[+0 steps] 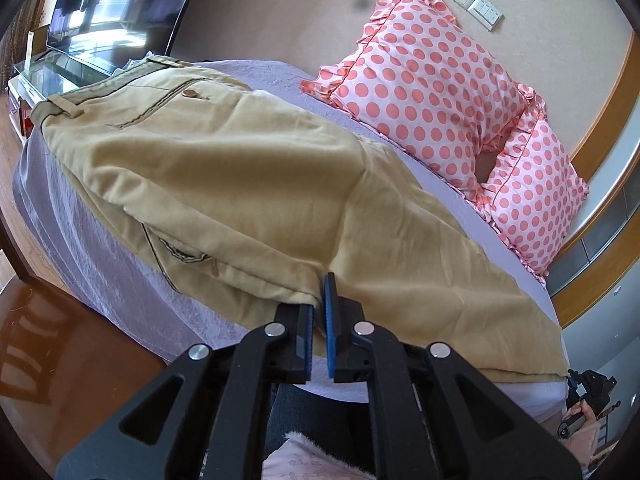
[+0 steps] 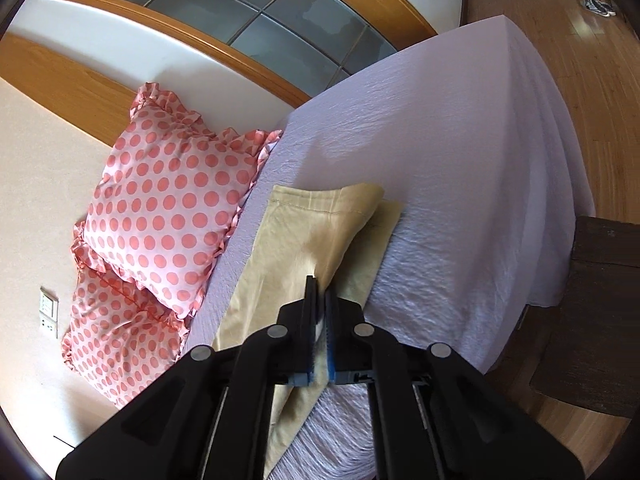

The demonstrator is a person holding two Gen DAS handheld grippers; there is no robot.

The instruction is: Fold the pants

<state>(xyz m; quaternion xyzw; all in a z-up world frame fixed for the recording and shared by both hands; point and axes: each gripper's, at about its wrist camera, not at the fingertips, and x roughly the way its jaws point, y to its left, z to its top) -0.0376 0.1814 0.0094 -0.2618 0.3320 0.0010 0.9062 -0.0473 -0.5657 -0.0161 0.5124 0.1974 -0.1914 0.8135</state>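
Tan pants (image 1: 248,184) lie along a bed with a lilac sheet (image 1: 72,232), waistband at the far left, one leg folded over the other. My left gripper (image 1: 320,300) is shut on the near edge of the pants at mid-length. In the right wrist view the leg ends (image 2: 320,216) lie on the sheet (image 2: 460,160), hems away from me. My right gripper (image 2: 319,300) is shut on the upper leg and lifts its near edge slightly. The right gripper also shows in the left wrist view (image 1: 588,396) at the hem end.
Two pink polka-dot pillows (image 1: 432,80) (image 2: 168,208) lean on the wall behind the pants. A TV on a glass stand (image 1: 100,12) is beyond the waistband. A dark wooden bed frame (image 2: 592,304) and wood floor (image 2: 580,60) border the bed.
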